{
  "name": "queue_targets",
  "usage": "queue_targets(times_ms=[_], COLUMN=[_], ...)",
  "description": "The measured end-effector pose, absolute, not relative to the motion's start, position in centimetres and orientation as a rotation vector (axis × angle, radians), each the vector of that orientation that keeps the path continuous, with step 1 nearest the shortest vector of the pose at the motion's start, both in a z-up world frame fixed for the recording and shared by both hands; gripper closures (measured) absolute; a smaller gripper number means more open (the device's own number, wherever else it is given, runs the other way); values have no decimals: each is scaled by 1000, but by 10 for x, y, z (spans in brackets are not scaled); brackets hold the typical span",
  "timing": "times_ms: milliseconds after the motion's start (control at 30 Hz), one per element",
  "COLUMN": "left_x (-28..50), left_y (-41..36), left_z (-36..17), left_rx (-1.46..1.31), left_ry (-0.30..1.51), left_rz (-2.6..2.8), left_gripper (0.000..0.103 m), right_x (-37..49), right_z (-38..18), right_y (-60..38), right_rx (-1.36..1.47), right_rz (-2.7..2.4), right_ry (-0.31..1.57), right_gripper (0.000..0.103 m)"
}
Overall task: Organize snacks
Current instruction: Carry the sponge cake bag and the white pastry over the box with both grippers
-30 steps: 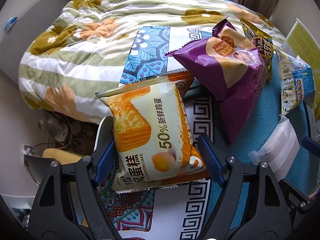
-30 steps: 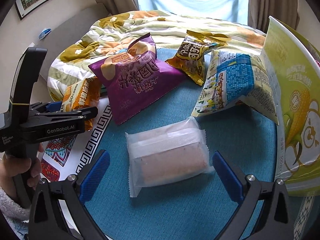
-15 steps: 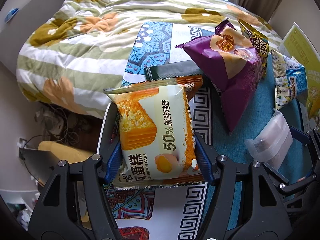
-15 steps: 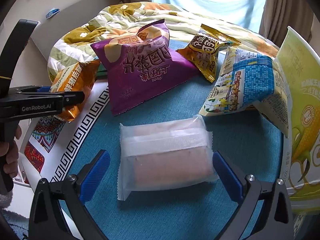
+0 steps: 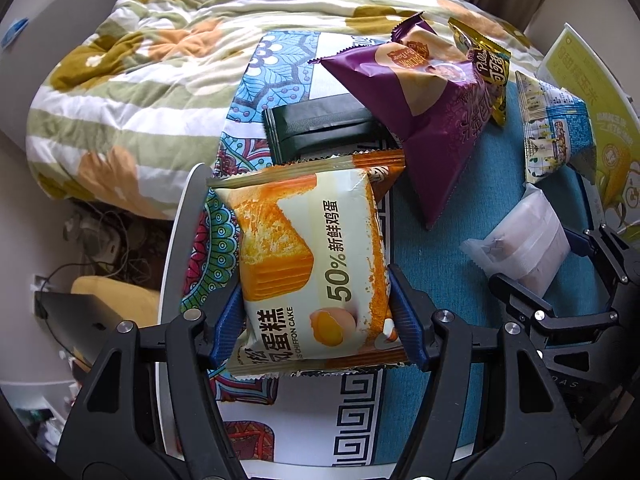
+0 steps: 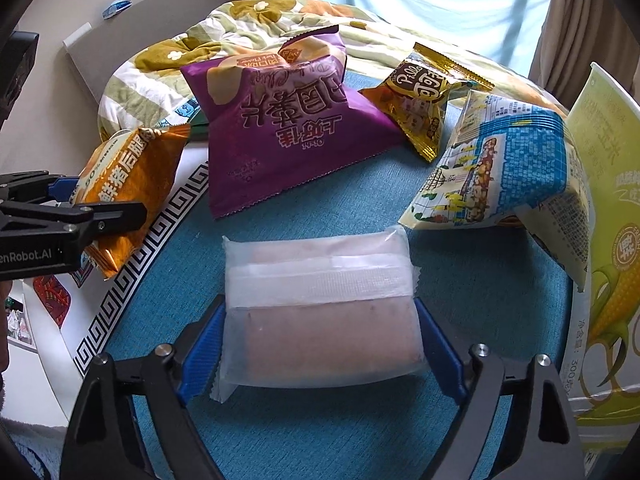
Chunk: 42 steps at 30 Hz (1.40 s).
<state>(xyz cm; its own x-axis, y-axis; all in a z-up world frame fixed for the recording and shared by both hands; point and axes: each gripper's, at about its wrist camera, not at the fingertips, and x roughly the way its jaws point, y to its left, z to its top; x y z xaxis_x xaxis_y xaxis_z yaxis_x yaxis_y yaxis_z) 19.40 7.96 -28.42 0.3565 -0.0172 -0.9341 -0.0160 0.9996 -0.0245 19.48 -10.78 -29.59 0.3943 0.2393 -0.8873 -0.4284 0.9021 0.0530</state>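
Observation:
My left gripper is shut on an orange and white chiffon cake packet, pads pressed on both its sides. The packet also shows in the right wrist view, held by the left gripper. My right gripper is shut on a clear-wrapped pinkish cake lying on the blue cloth; it shows in the left wrist view too. A purple chip bag, a gold snack bag and a blue-patterned bag lie beyond.
A black packet lies on the patterned mat beyond the chiffon cake. A tall yellow-green corn bag stands at the right edge. A floral quilt covers the bed behind. Cables and clutter lie on the floor at left.
Both grippers have closed: the left onto the chiffon cake packet, the right onto the clear-wrapped cake. A black packet beyond the chiffon cake has come into view.

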Motion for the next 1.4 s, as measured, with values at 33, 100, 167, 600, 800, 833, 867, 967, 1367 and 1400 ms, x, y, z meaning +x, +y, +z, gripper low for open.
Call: queue_targets(times_ms=[33, 100, 167, 600, 800, 833, 867, 967, 1367, 1400], left_x=[192, 189, 185, 169, 177, 179, 181, 186, 215, 218], left_y=[80, 79, 80, 78, 56, 50, 43, 23, -139, -156], left_z=[-284, -282, -277, -201, -153, -147, -139, -120, -85, -87], left_rx=[-35, -44, -46, -72, -77, -69, -65, -67, -96, -90], left_ry=[1207, 1207, 1200, 1070, 972, 957, 944, 905, 848, 853], left_rz=[-2, -4, -9, -107, -222, -235, -247, -277, -345, -352], left_gripper=[41, 41, 41, 41, 41, 41, 41, 41, 41, 41], right_x=[194, 193, 191, 167, 159, 158, 158, 156, 153, 153], right_z=[-295, -293, -290, -220, -165, -156, -148, -129, -89, -88], right_y=[-108, -109, -111, -111, -133, -140, -149, -178, -327, -339], right_rx=[-194, -191, -174, -49, 23, 38, 55, 107, 157, 156], right_rz=[423, 415, 416, 356, 245, 227, 209, 150, 24, 16], right_ry=[1086, 1082, 1080, 1001, 926, 916, 908, 886, 830, 830], right_gripper=[23, 28, 31, 32, 32, 32, 32, 32, 32, 32])
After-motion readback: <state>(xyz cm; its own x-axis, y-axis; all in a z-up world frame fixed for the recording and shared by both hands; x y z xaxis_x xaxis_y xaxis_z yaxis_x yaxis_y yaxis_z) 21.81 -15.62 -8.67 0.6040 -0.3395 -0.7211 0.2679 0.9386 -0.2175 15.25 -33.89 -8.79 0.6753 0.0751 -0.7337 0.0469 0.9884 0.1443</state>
